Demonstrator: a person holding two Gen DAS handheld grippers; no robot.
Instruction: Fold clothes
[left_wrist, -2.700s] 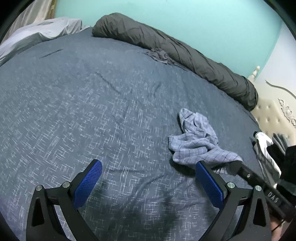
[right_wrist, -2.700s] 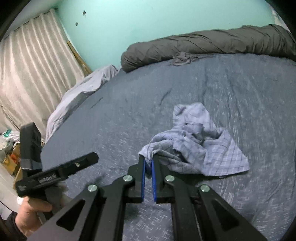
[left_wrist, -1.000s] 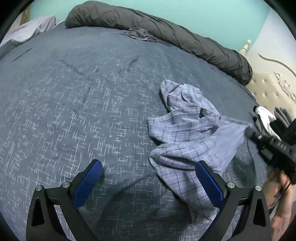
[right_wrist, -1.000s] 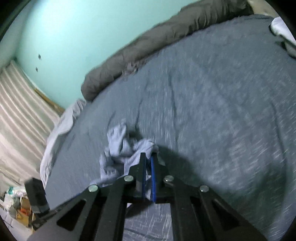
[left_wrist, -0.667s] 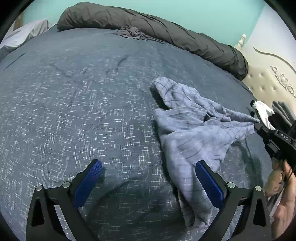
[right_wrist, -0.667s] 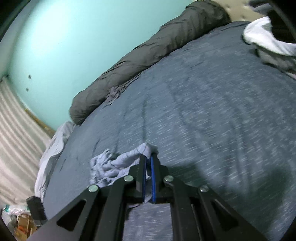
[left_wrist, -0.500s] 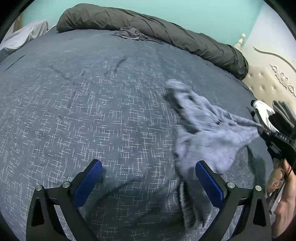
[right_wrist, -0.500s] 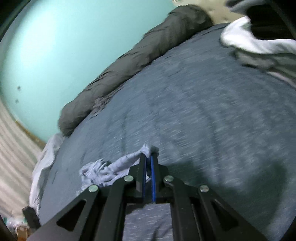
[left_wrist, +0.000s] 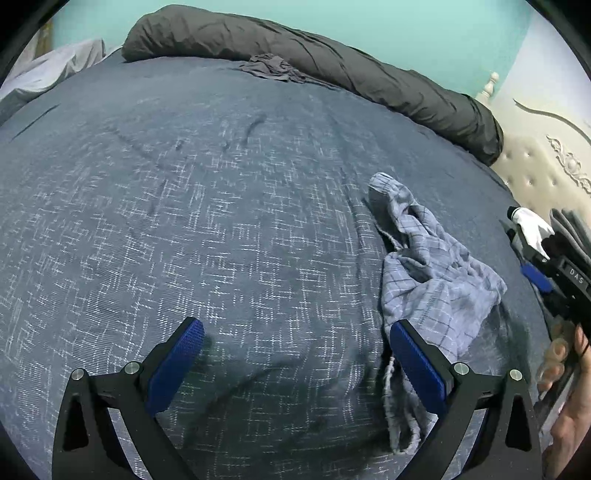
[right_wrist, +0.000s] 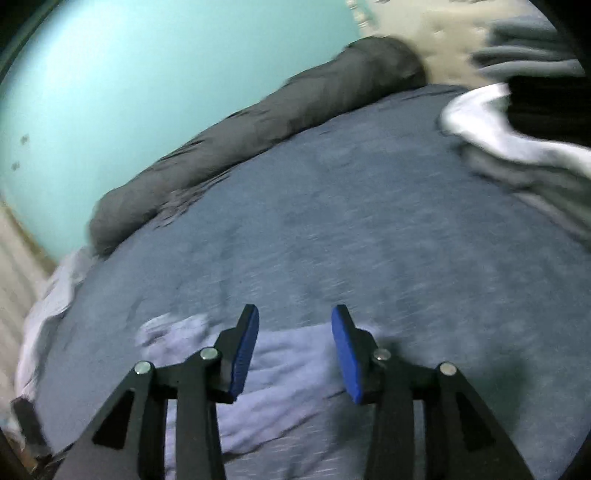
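A crumpled light-blue checked garment (left_wrist: 432, 273) lies on the dark blue bedspread (left_wrist: 221, 206), right of centre in the left wrist view. My left gripper (left_wrist: 295, 343) hangs open above the spread, its right pad over the garment's near edge, nothing between the fingers. In the right wrist view the garment (right_wrist: 288, 373) lies flat under my right gripper (right_wrist: 293, 328), whose jaws are opening; the cloth has dropped free of the pads. The right gripper also shows at the right edge of the left wrist view, held by a hand (left_wrist: 569, 421).
A rolled dark grey duvet (left_wrist: 332, 66) lies along the far edge of the bed with a small grey garment (left_wrist: 273, 68) against it. White and grey clothes (right_wrist: 509, 136) are piled by the cream headboard (left_wrist: 546, 162). A pale sheet (left_wrist: 51, 70) lies at the far left.
The right gripper dragged the garment rightward, stretching it, then its jaws parted and the cloth fell back onto the bedspread. The left gripper stayed still and open.
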